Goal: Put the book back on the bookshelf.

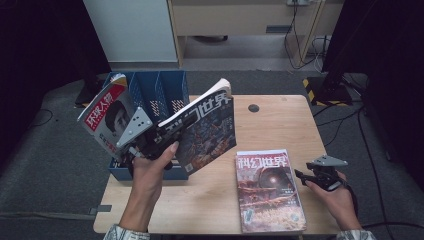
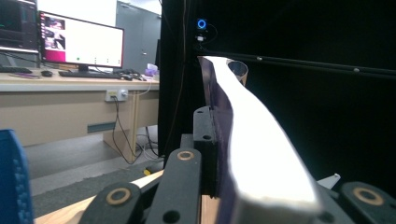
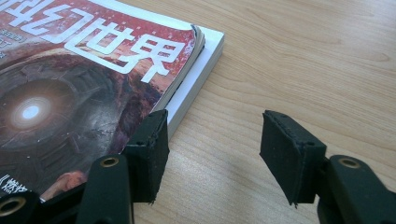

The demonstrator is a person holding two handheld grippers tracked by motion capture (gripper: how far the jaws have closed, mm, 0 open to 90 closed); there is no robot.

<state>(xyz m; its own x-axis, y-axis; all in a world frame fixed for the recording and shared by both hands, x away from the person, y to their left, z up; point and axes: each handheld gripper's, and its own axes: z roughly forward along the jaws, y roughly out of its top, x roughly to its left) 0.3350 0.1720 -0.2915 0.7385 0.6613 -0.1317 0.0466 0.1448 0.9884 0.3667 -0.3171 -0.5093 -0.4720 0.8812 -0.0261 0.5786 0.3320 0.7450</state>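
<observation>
My left gripper (image 1: 165,131) is shut on a dark-covered magazine (image 1: 207,127) with white Chinese title characters, held up tilted above the table beside the blue file rack (image 1: 155,95). In the left gripper view the magazine's page edge (image 2: 254,135) runs upward between the jaws. A red-covered magazine (image 1: 269,189) lies flat on the wooden table (image 1: 280,120), on top of another. My right gripper (image 1: 300,176) rests open on the table at that stack's right edge. In the right gripper view the stack's corner (image 3: 196,70) sits just beyond the left jaw, my right gripper (image 3: 215,144) empty.
A magazine with a red title band and a face on its cover (image 1: 107,117) stands tilted in the rack's left slot. A round cable hole (image 1: 253,108) marks the table's back. Desks, a monitor (image 2: 81,42) and cables lie beyond. Black curtains flank the table.
</observation>
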